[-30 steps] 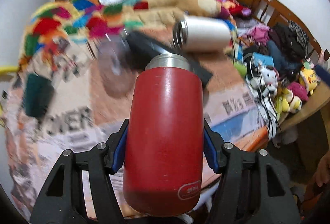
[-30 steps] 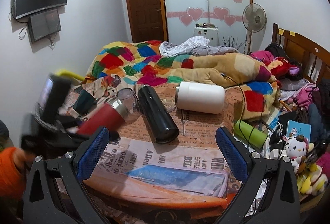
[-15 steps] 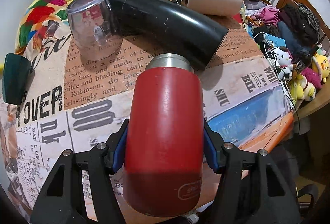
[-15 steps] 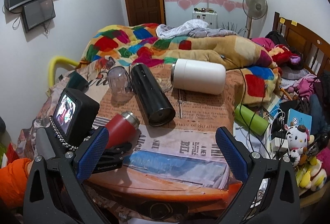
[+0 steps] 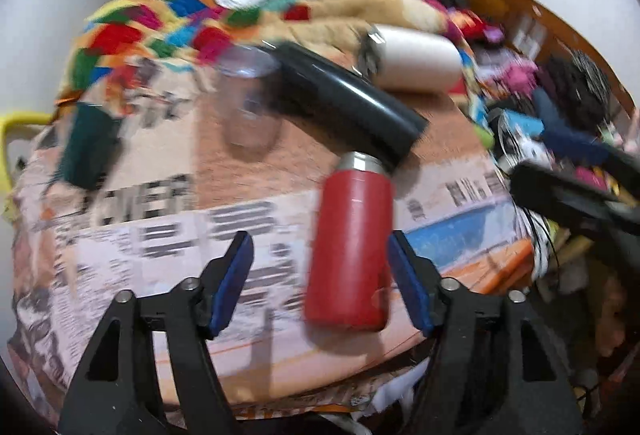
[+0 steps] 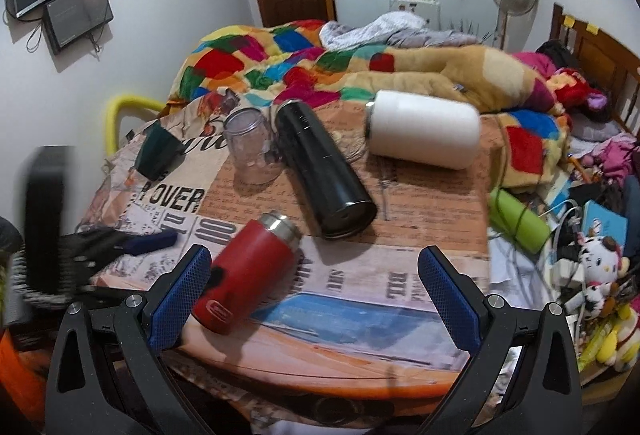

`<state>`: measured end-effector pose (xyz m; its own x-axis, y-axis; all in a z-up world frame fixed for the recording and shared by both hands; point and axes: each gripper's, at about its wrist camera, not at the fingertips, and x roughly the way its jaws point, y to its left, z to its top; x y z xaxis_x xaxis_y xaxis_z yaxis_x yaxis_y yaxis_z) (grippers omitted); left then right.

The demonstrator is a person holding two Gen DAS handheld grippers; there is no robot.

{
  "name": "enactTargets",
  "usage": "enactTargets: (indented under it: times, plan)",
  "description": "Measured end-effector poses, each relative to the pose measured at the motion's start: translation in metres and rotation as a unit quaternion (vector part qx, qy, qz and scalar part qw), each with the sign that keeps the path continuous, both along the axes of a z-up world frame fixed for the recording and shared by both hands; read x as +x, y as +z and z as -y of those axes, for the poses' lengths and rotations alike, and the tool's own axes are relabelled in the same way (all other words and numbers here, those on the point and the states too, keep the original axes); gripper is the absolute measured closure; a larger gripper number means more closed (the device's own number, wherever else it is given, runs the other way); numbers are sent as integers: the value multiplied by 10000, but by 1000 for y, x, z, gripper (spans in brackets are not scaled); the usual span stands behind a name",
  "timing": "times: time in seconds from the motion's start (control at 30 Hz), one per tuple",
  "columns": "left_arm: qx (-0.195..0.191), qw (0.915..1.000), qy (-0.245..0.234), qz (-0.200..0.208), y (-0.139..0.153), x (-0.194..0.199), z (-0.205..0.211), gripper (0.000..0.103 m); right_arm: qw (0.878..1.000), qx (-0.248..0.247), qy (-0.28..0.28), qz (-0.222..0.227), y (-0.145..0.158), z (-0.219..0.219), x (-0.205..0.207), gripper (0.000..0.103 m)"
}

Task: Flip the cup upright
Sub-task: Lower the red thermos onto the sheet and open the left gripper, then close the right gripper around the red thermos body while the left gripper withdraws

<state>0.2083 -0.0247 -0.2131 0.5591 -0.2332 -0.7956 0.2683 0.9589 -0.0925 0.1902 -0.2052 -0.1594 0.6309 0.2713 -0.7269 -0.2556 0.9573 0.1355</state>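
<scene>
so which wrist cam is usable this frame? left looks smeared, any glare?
Left wrist view: heavy motion blur everywhere, tablecloth print unreadable, red flask soft-edged between the open left gripper pads. Right wrist view: mostly sharp, print legible, black flask crisp with a distinct shadow; only the left gripper at the frame's left edge is smeared. Fisheye bending in both; no strong glare.

Both wrist cameras look low across the same table (image 6: pixel 360 347) toward the bed (image 6: pixel 400 75).
</scene>
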Motion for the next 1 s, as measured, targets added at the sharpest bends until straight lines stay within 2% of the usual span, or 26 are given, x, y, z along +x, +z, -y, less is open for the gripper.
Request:
enactTargets:
  times: [0.13,0.33,0.47,0.57,0.67,0.73,0.8,0.87,1.0]
  plan:
    - [111,9980,547,301,11,-18,-35,31,9987,297,129,-402,-15,-16,15,1]
    - [203,9901,1273,561,12,-39,-84,31,9915,381,257,-1214,-56,-46,40,14]
    - [167,9881,1429,552,3,-51,-97,31,9839,511,202,-1698,-79,-56,54,19]
    - [200,9879,1442,531,-2,-53,-97,31,9799,662,116,-1880,-88,-58,60,20]
    - [197,9883,1421,514,-4,-52,-93,31,9751,761,118,-2079,-98,-61,66,26]
    - [183,9886,1406,513,-5,-50,-93,31,9765,681,157,-2037,-97,-67,67,29]
    - [141,9889,1386,514,-4,-49,-91,31,9771,650,290,-2008,-95,-71,68,38]
    - [118,9892,1368,519,-3,-48,-89,31,9779,605,432,-1954,-92,-76,66,43]
    - [99,9899,1300,550,1,-48,-86,31,9847,371,635,-1579,-75,-79,55,43]
